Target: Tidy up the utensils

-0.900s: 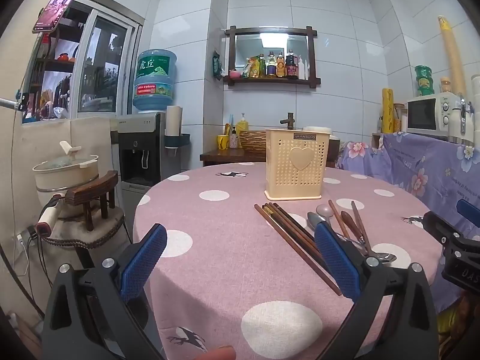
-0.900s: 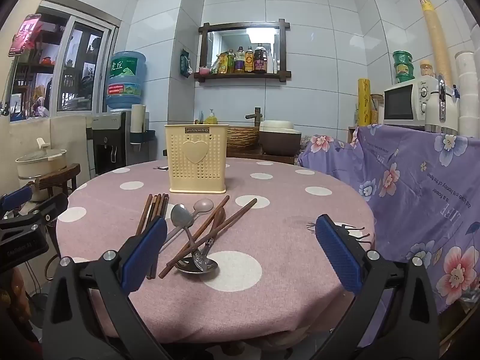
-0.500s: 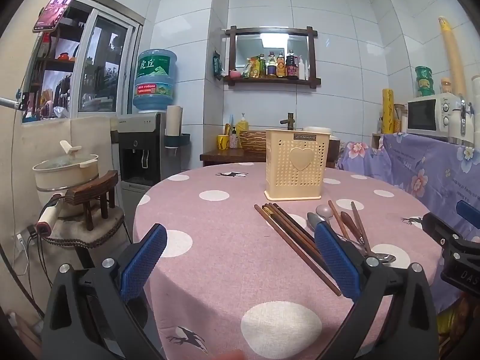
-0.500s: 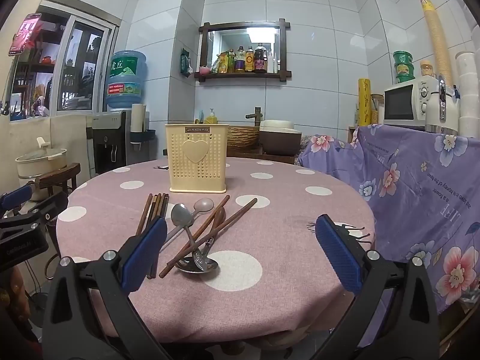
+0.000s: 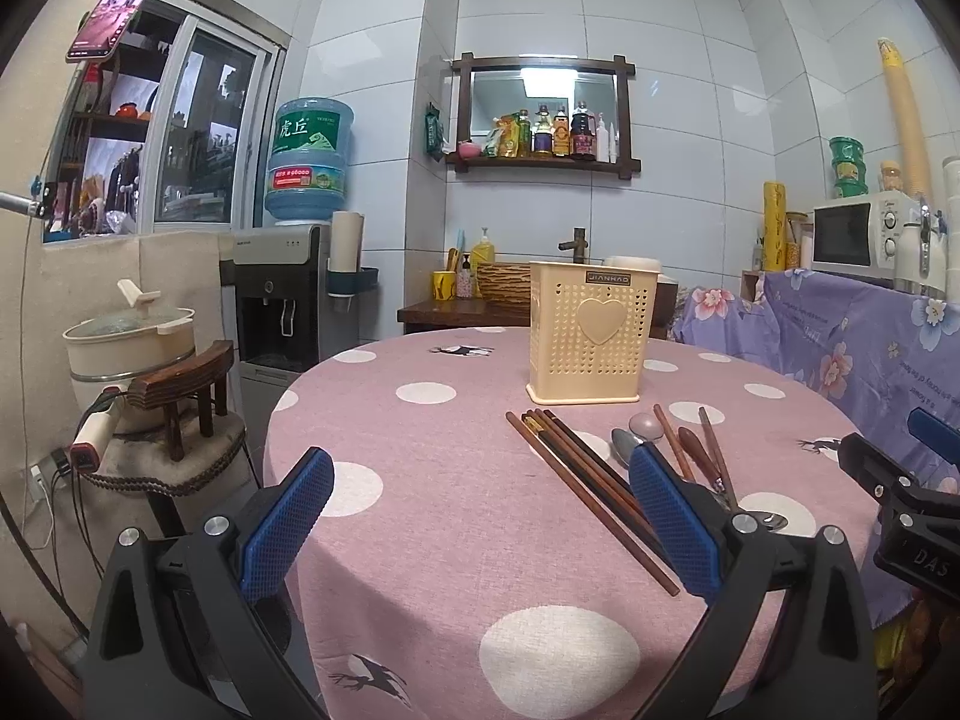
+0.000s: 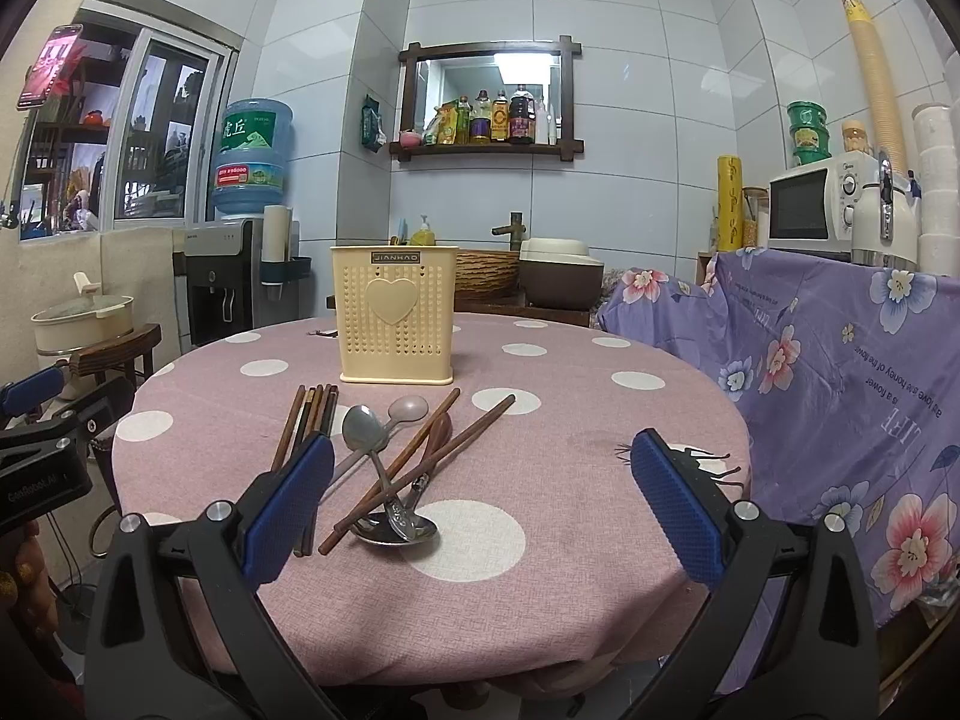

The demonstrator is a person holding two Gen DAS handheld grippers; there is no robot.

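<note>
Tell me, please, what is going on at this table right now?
A person holds a gripper in each hand over a round table. Both the left gripper and right gripper are open and empty. Chopsticks and spoons lie loose in front of a cream utensil holder. Nothing has been picked up yet.

Your holder [image 6: 396,318] stands behind the chopsticks [image 6: 309,420] (left) and crossed spoons [image 6: 384,468] on the table [image 6: 600,480].

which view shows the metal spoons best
The right wrist view: the metal spoons lie in the open, crossed with chopsticks. In the left wrist view the left claw's finger hides most of them.
</note>
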